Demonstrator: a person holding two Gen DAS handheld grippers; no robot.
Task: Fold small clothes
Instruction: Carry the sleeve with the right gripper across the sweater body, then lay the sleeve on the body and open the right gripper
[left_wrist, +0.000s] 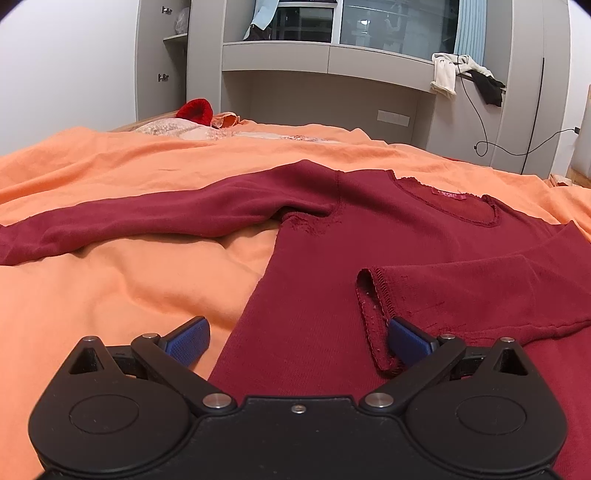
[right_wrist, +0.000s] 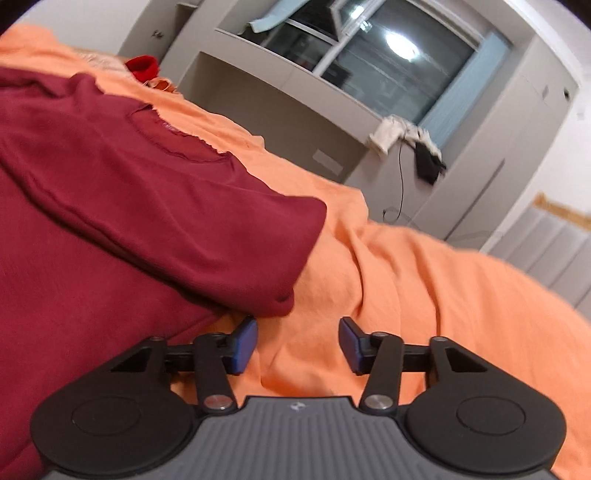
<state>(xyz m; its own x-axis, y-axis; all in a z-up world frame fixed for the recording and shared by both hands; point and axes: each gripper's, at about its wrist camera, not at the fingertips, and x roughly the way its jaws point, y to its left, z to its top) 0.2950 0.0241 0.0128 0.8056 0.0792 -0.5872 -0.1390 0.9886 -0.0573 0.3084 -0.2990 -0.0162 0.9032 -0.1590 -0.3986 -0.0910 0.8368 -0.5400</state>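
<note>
Sleeve cuff (left_wrist: 373, 317) of the maroon shirt (left_wrist: 314, 280) lies just ahead of the left gripper (left_wrist: 299, 336), touching its right pad; jaws wide apart, empty. Right gripper (right_wrist: 297, 343), half-spread and empty, sits beside the folded shoulder (right_wrist: 280, 258).

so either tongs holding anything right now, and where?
Nothing held. Left tongs open over the maroon shirt; right tongs open over the orange sheet.

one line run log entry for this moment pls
task: fold small clothes | dark red top flat on orange sheet | one sleeve folded over body | left claw open | right claw open, empty
</note>
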